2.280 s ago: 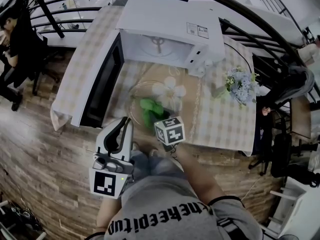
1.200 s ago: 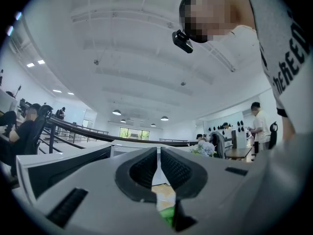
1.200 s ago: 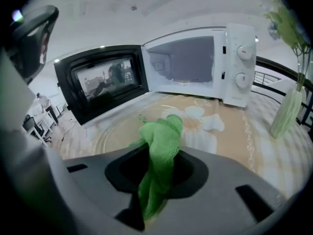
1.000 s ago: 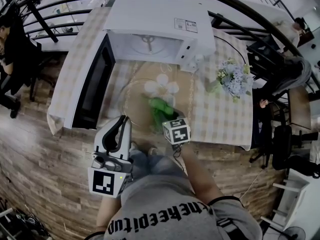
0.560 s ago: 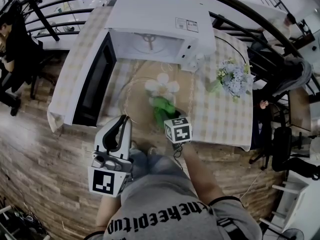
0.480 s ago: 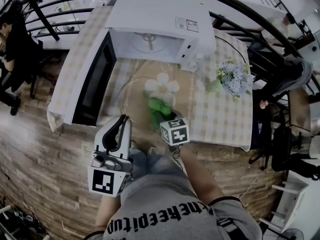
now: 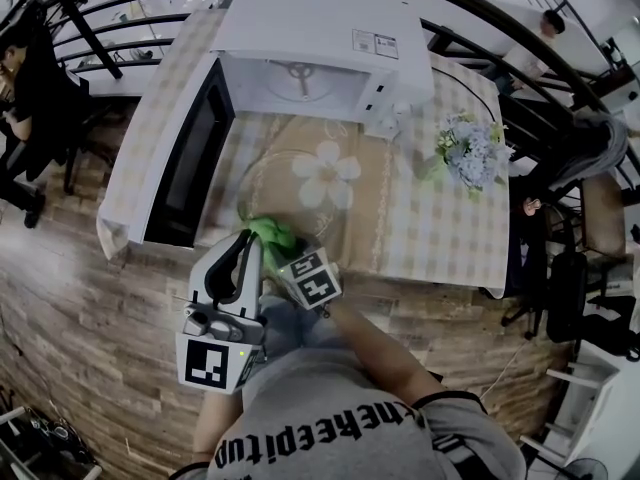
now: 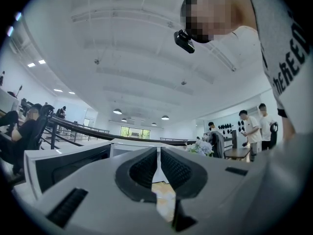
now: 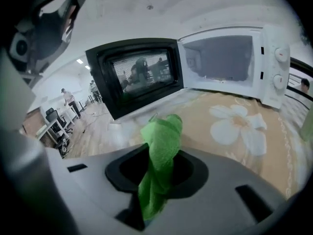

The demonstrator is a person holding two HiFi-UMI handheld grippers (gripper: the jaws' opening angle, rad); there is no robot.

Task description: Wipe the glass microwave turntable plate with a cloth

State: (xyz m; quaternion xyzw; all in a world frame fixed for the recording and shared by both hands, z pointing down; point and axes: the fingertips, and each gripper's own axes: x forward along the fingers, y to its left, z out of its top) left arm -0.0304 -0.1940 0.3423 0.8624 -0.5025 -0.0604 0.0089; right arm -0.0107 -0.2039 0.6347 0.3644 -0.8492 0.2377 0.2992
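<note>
cloth [image 7: 268, 233] now at near-left rim of plate [image 7: 268, 180]

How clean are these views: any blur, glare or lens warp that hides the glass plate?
Head view: heavy fisheye bend toward the edges; the glass plate is a faint outline on the mat. Left gripper view: bright, flat ceiling light, dark vignette. Right gripper view: green cloth is clear, edges darken.
</note>
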